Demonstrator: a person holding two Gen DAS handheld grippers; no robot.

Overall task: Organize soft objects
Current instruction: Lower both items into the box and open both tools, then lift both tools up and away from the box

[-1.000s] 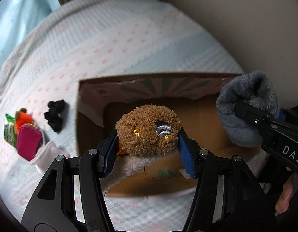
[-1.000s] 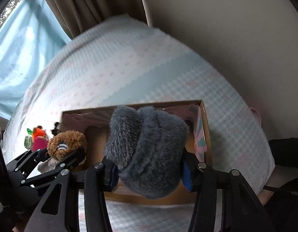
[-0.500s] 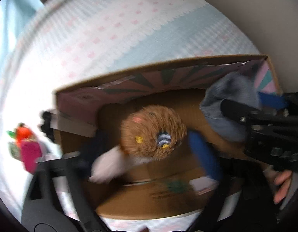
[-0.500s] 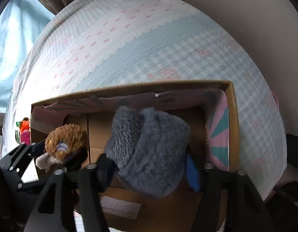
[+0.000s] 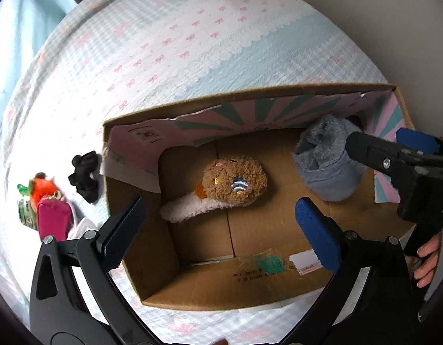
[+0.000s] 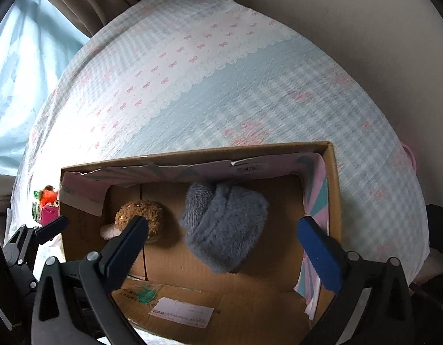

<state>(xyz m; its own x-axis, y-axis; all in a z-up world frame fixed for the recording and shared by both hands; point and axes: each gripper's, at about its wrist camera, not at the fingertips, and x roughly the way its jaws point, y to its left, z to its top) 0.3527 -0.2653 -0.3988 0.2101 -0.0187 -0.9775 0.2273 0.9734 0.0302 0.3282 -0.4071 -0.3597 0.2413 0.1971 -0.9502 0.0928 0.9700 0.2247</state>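
Left gripper (image 5: pixel 221 224) jaws wide, holding nothing; right gripper (image 6: pixel 222 244) jaws wide too, nothing gripped. Both hover over the open cardboard box (image 5: pixel 192 281) on the bed (image 5: pixel 178 43). Brown plush (image 5: pixel 234 182) lies on the box floor (white fuzzy part sticking out left), grey fuzzy item (image 6: pixel 224 227) beside it to the right. Beyond the box's left wall: pink pouch (image 5: pixel 53 220), black cloth (image 5: pixel 84 175), orange toy (image 5: pixel 41 188).

letter "d" on right gripper (image 5: pixel 416 172)
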